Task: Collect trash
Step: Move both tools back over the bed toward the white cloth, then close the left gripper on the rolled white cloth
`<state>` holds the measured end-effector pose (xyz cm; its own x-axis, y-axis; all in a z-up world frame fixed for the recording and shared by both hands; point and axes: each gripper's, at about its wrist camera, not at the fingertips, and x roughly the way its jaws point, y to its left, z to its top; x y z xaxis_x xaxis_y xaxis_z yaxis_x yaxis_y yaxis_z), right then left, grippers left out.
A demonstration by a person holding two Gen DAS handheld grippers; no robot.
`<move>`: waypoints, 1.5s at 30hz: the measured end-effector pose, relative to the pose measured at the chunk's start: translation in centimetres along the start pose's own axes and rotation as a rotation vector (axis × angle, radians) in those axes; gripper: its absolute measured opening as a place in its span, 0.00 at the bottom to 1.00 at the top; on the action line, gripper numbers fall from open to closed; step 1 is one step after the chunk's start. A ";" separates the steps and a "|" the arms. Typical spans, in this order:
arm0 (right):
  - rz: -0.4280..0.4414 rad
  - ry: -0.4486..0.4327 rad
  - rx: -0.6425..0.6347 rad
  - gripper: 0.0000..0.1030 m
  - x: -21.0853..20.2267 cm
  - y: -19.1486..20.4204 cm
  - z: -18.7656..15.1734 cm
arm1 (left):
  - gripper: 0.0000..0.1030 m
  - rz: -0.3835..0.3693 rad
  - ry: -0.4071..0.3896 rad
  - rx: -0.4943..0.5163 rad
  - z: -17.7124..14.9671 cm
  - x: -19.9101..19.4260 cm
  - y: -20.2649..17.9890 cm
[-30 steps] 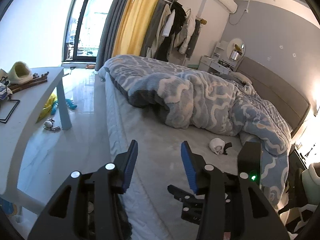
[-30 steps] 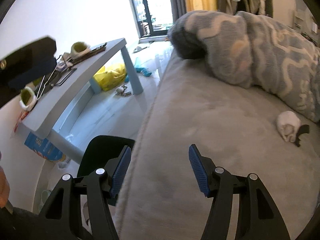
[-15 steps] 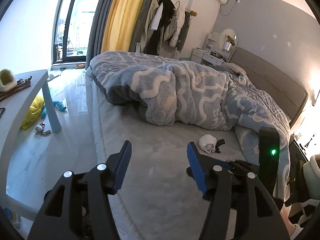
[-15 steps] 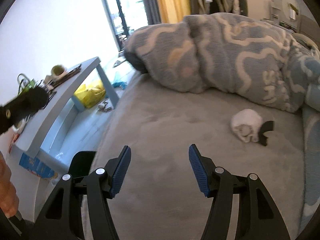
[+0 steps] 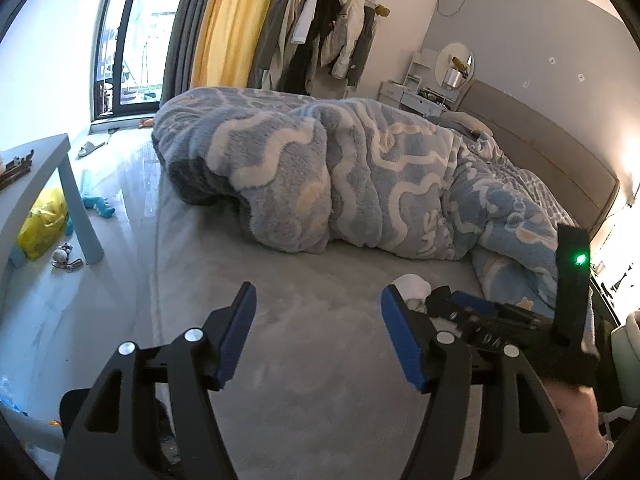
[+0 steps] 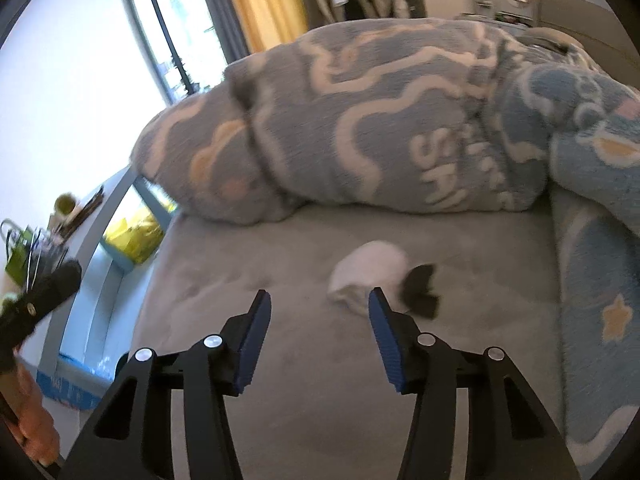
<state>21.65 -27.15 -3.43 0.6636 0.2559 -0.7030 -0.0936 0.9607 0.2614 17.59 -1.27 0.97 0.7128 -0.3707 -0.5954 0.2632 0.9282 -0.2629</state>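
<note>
Both views have swept along the bed since a second ago, and the crumpled white wad now sits far closer to the jaws than it did. From the left wrist: the left gripper [image 5: 318, 334] has just been spreading its jaws, and they stand apart with only bare grey sheet between the ribbed blue pads. That sheet [image 5: 288, 280] looks short-napped and velvety, with faint scuffs in the pile. Behind it lies a fluffy blue blanket [image 5: 360, 176] bunched into a long roll, cream wavy lines running over it. The white wad [image 5: 412, 285] peeks out just past the right-hand pad, most of it hidden behind the right gripper [image 5: 472, 308], which reaches in from the right with a green light on its body. At left, a pale blue table [image 5: 76, 196] is cut off by the frame edge, and a yellow bag [image 5: 44, 224] lies under it. Over to the right wrist: the picture is blurred. The right gripper [image 6: 316, 332] has just been narrowing its jaws, yet they remain apart, with nothing between them. The white wad [image 6: 370, 272], soft and rounded like balled tissue, lies on the sheet just beyond the right-hand pad, touching a small black scrap [image 6: 420, 290] whose make I cannot tell.
</note>
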 end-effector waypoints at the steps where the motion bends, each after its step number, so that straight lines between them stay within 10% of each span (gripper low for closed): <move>1: 0.000 -0.003 0.012 0.49 0.0 -0.4 0.2 | 0.65 -0.001 0.005 0.001 0.0 0.4 -0.2; 28: 0.066 0.158 0.083 0.21 5.5 -7.0 1.5 | 0.66 -0.047 0.124 0.063 0.3 11.1 -4.8; 45: 0.095 0.073 0.064 0.08 3.8 -9.3 2.7 | 0.67 -0.090 0.210 0.064 -0.4 15.7 -7.6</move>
<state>27.04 -35.38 -6.68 0.5983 0.3548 -0.7185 -0.1042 0.9235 0.3693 26.55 -14.12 -6.66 0.5355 -0.4438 -0.7185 0.3646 0.8889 -0.2773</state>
